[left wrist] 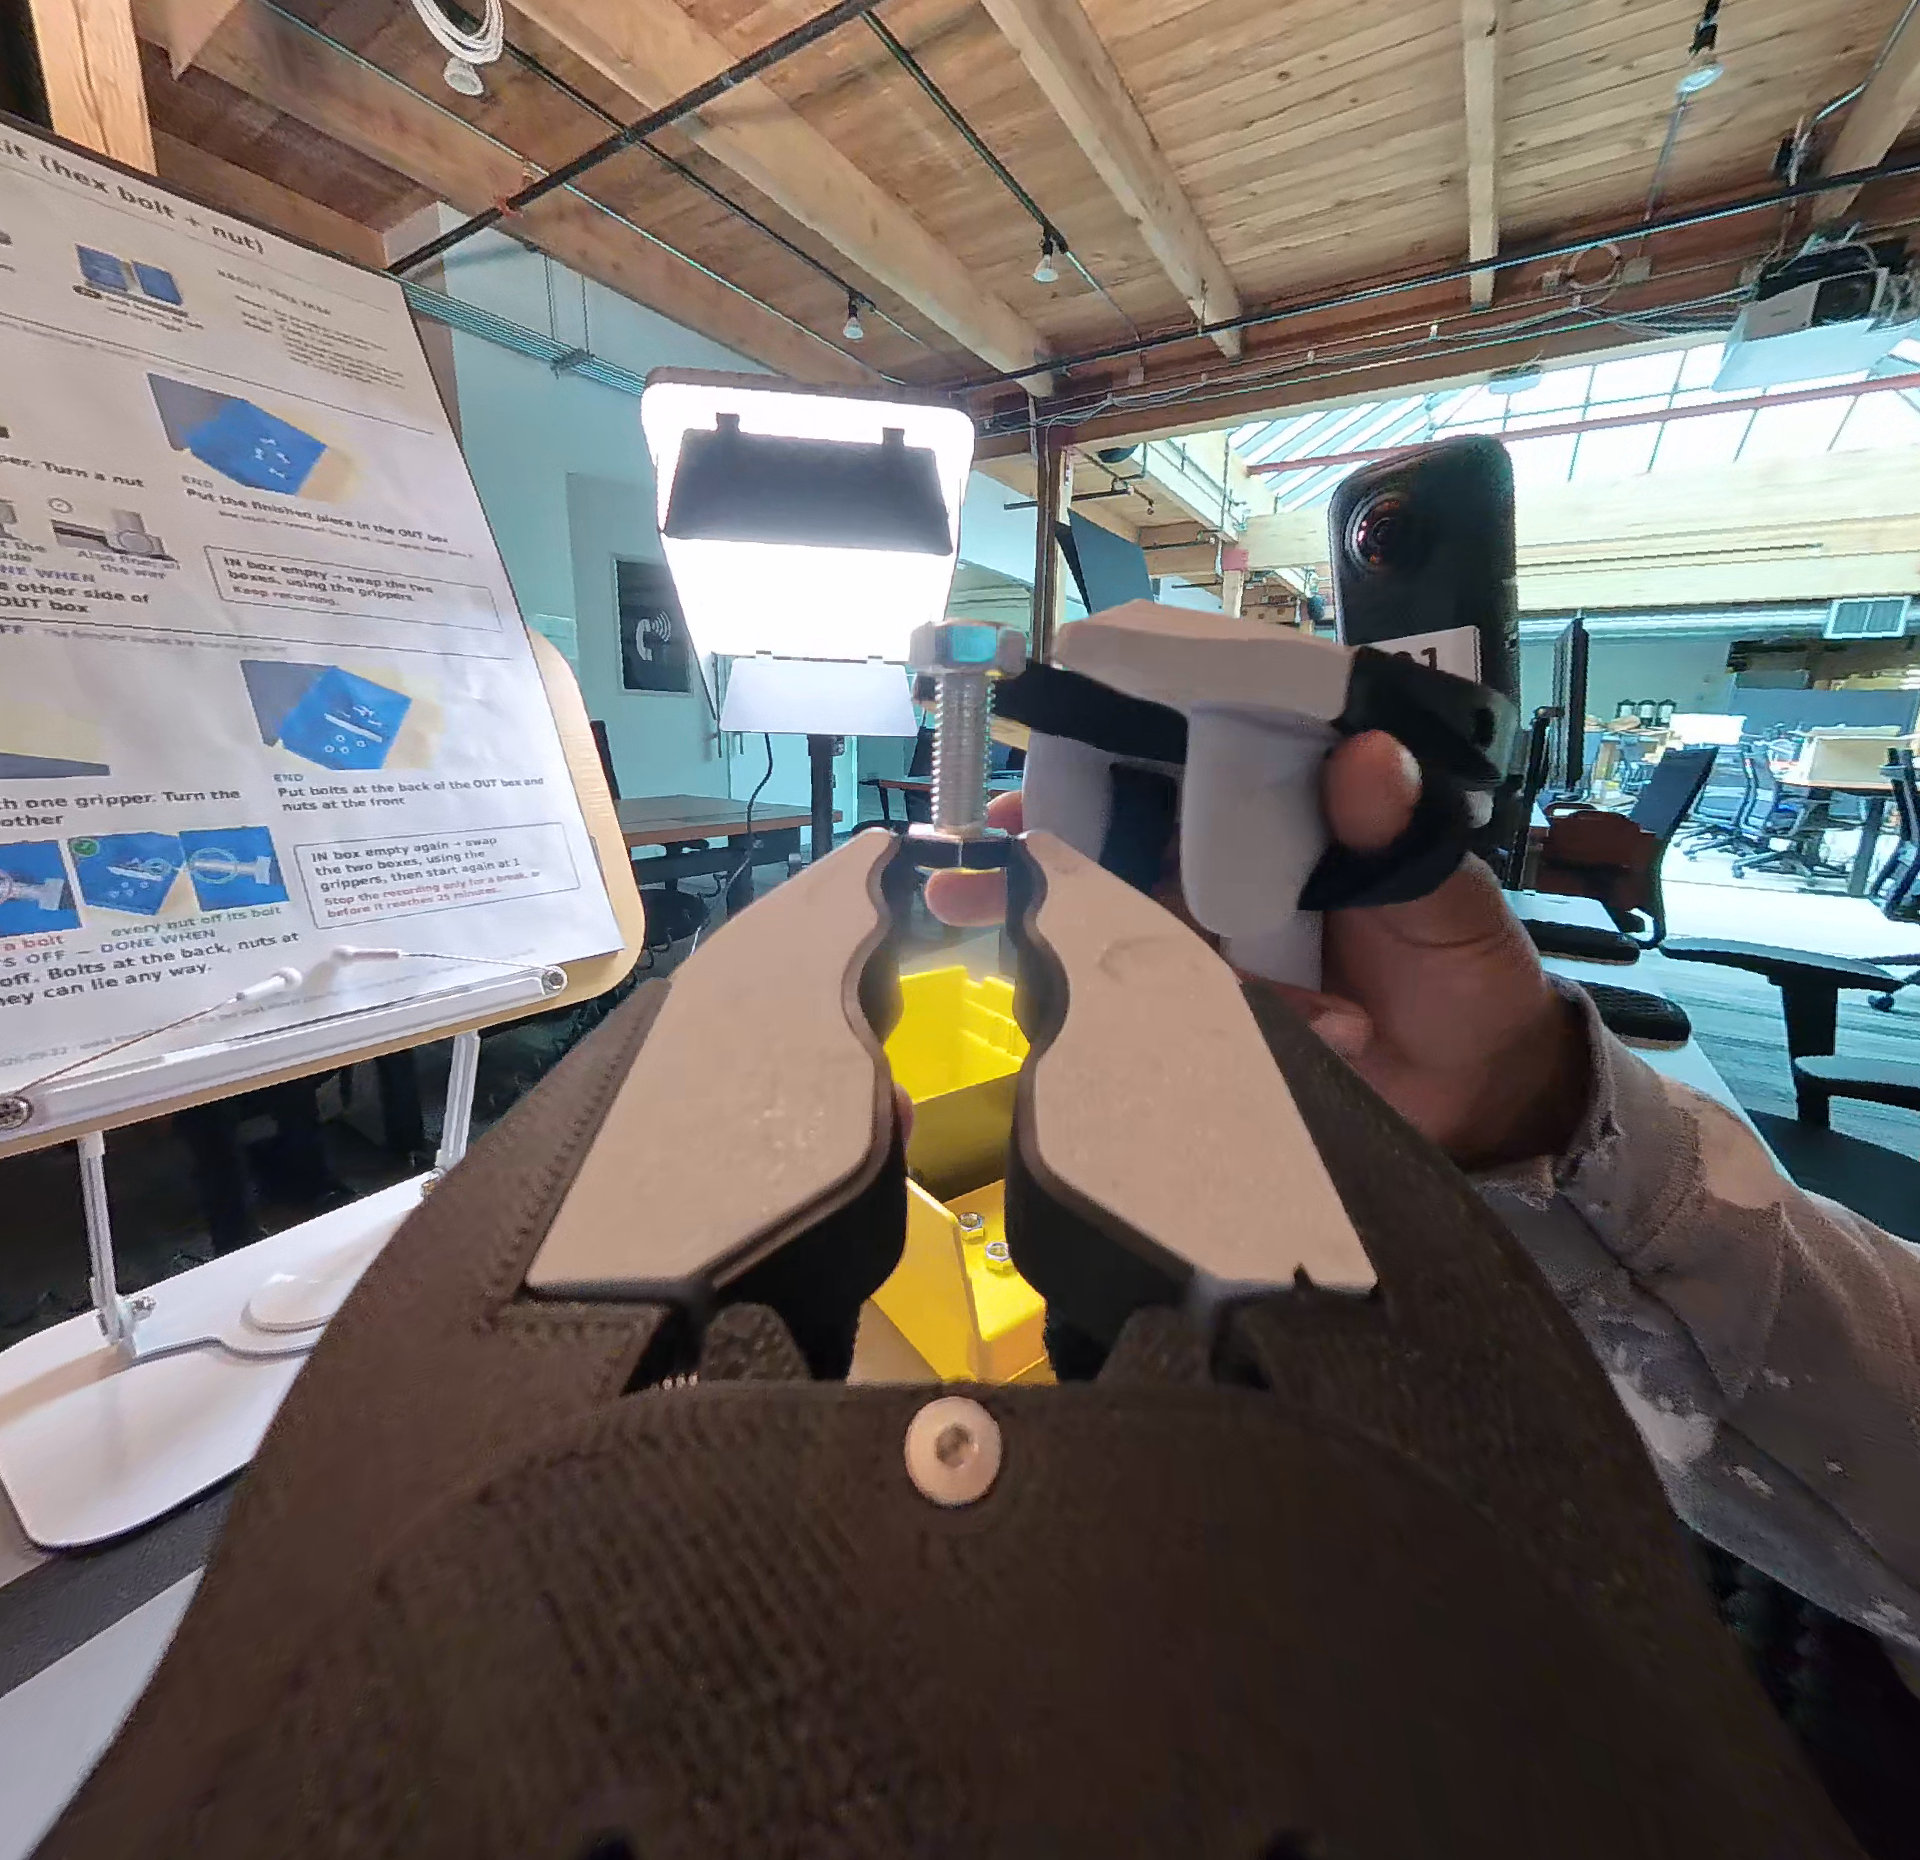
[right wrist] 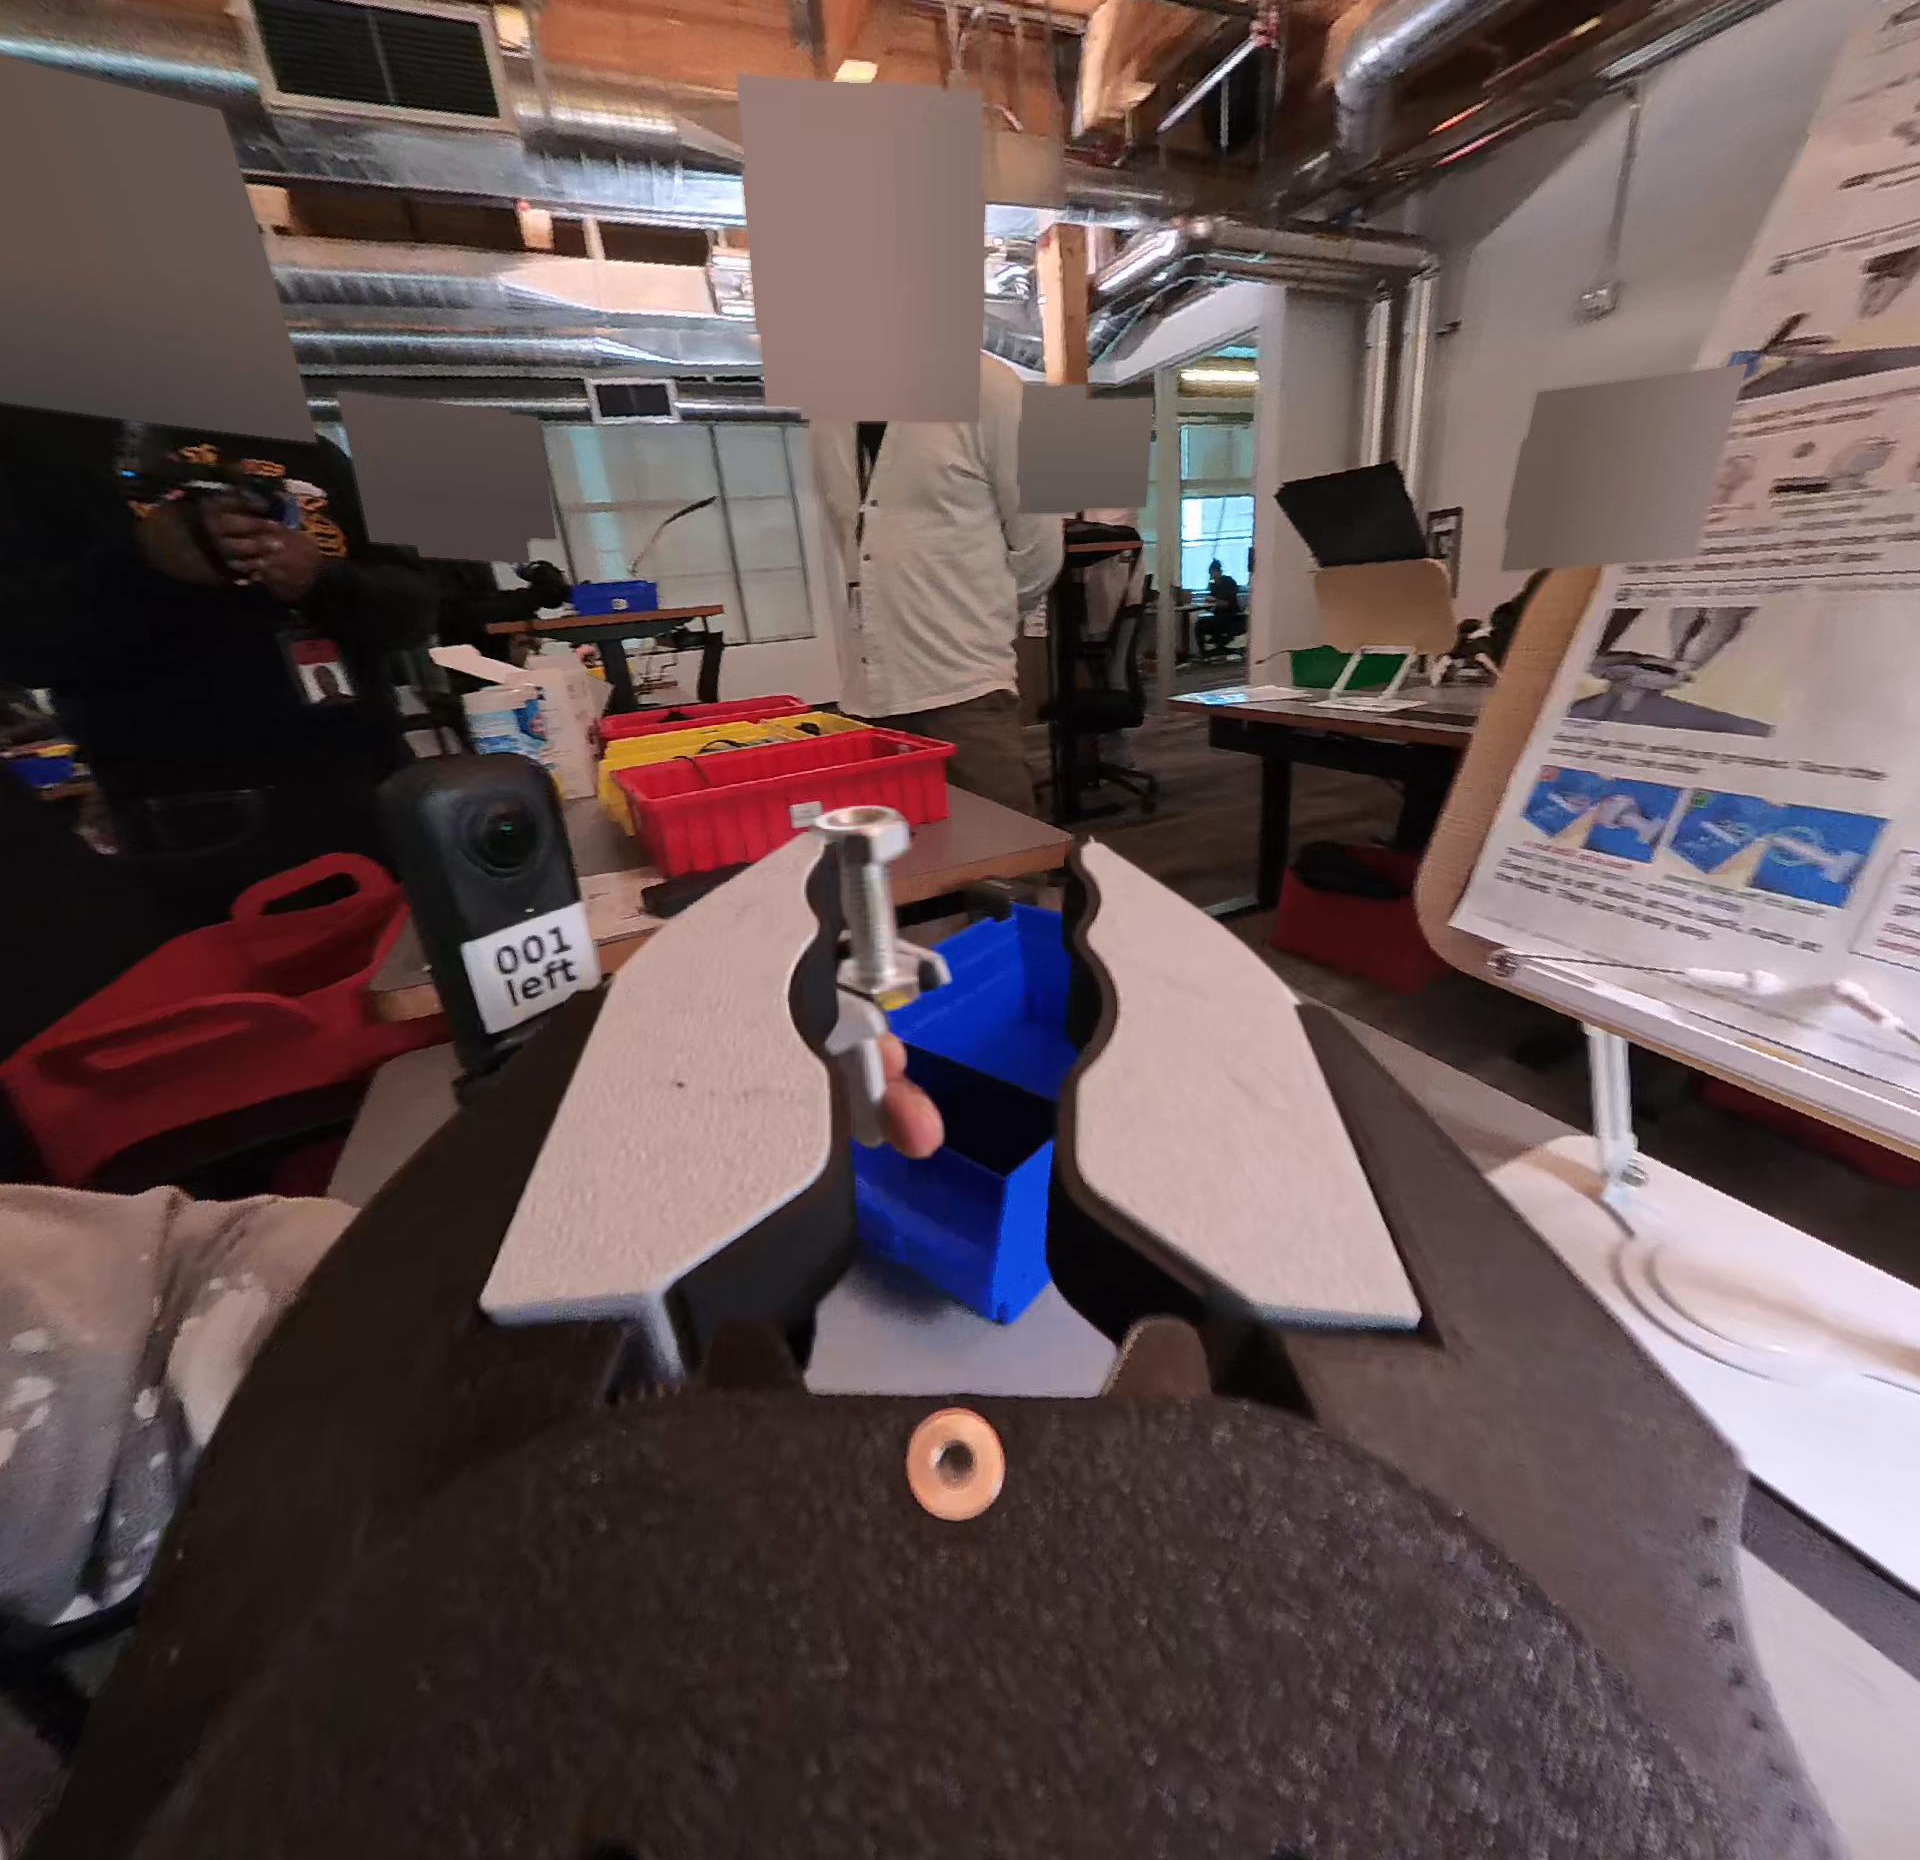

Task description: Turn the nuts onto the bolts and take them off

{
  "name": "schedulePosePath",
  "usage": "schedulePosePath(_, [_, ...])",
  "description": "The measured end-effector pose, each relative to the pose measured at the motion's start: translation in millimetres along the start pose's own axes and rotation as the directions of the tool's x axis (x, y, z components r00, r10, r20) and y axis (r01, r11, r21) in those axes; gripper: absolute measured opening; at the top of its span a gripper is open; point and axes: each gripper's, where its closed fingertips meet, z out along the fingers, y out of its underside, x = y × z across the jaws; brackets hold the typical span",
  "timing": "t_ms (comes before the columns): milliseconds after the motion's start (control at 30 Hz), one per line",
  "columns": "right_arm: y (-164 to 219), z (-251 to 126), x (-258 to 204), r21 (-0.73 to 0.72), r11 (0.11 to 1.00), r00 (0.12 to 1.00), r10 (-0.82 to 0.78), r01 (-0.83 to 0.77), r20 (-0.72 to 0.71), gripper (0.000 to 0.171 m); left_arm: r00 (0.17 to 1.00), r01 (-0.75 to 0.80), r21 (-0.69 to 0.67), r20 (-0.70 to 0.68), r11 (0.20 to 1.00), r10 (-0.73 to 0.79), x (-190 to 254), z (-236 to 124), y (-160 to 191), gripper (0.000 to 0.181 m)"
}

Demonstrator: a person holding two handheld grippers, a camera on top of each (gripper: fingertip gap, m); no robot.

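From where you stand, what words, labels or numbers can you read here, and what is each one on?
I don't repeat writing, so here is what carries it:
Instruction sheet on the white stand: clear printed headings and steps beside blue pictures.
White sticker on the black camera: a short, clear label.
Dark wall sign: a symbol only, no words I can make out.

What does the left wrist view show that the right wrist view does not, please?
Only the left wrist view shows the yellow bin with loose nuts and the lit light panel. Only the right wrist view shows the blue bin and the red trays. Both show the bolt held upright in the left gripper, and the instruction sheet.
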Motion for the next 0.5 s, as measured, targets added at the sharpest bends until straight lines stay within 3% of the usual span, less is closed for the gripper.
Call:
schedulePosePath(167, [4,4,-4,-0.003,1.0,1.0,0.016,-0.016,0.017,0.042,1.0,-0.021,0.011,0.002,1.0,0.021,4,0,-1,0.018])
schedulePosePath(267, [-1,-3,13,0.029,0.999,0.998,0.041,-0.04,-0.047,0.023,1.0,-0.022,0.024,0.001,0.999,0.022,3,-1,-4,0.018])
schedulePosePath(500, [2,4,-7,0.007,1.0,0.999,0.024,-0.024,0.033,0.04,1.0,-0.01,0.007,0.002,1.0,0.01,1,1,2,0.018])
